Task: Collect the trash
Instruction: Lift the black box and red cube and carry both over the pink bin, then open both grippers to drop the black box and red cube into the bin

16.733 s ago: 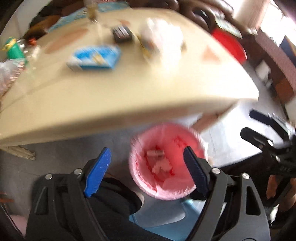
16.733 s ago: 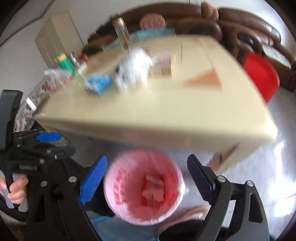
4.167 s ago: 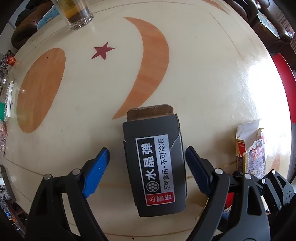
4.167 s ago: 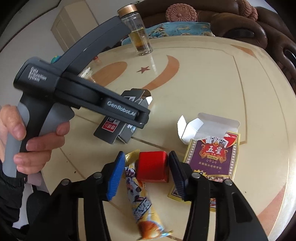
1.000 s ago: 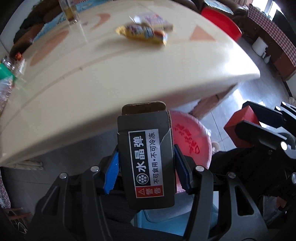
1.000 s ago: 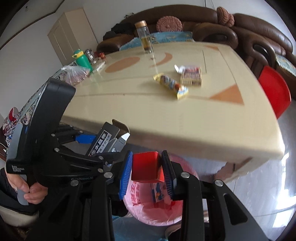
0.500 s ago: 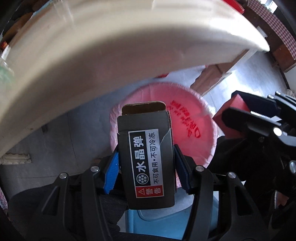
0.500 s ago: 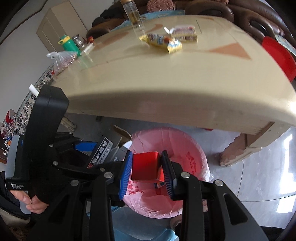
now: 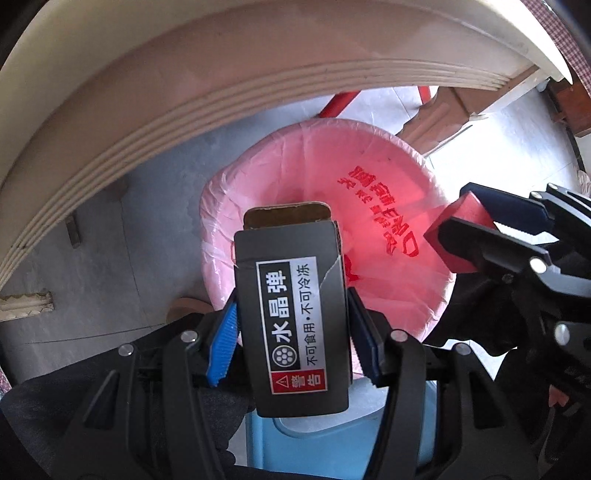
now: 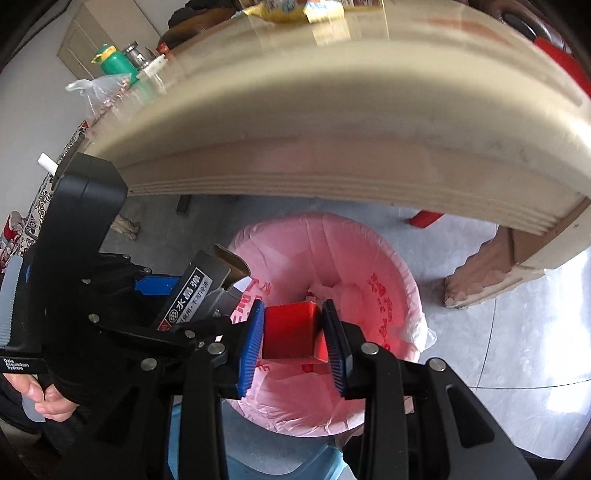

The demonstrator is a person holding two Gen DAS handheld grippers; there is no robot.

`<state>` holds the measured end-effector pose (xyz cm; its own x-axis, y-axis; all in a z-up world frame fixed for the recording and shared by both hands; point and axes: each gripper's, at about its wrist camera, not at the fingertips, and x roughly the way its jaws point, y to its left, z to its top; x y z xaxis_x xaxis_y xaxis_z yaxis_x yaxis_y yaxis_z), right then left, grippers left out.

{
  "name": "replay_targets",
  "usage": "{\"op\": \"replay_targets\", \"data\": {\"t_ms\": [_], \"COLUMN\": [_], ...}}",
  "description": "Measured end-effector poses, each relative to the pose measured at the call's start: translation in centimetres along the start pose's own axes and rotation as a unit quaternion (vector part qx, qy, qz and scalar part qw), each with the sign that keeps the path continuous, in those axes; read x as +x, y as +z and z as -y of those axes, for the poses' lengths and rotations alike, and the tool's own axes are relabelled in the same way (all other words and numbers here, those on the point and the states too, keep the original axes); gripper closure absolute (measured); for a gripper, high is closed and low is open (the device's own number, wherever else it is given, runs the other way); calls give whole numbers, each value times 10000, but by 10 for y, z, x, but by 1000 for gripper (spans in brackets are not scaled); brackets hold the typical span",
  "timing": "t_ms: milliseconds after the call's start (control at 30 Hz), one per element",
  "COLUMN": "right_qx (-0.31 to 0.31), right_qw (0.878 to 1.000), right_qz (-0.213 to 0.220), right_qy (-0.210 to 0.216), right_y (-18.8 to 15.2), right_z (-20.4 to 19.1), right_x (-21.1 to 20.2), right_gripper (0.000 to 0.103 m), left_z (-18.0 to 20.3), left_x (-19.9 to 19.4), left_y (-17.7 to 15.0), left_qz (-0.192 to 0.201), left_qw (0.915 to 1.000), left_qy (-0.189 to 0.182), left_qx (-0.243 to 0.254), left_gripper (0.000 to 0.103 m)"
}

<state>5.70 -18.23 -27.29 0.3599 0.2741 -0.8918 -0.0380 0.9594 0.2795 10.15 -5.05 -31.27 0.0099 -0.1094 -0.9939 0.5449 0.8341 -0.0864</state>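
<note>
While both views show the bin (image 9: 388, 192), only the right shows bottles (image 10: 110, 61).

Two tongs show, the left tongs (image 9: 291, 343) and the right tongs (image 10: 293, 343), and each grips one box: one dark grey box (image 9: 291, 325) and one red box (image 10: 291, 330). One bin with a pink liner (image 10: 369, 258) stands on the floor below one table (image 10: 332, 122). On the table's far left stand one green bottle (image 10: 110, 61) and one clear plastic bag (image 10: 98, 90); one yellow wrapper (image 10: 284, 11) lies at its far edge.
</note>
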Motion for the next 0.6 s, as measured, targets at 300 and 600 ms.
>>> {"op": "replay_targets", "data": {"t_ms": [300,600], "right_qx": [84,113], "right_qw": [9998,9994], "right_qz": [-185,-327], "right_qy": [43,91], "right_y": [-1,-2], "right_z": [13,21], "right_x": [20,31], "right_gripper": [71,71], "left_z": [-1,0], "left_x": [14,26], "left_y": [4,10], "left_qz": [-250,-407], "left_qw": [9996,9991], "left_qy": [-6,-12], "left_qx": [92,153], "left_gripper": [49,48]}}
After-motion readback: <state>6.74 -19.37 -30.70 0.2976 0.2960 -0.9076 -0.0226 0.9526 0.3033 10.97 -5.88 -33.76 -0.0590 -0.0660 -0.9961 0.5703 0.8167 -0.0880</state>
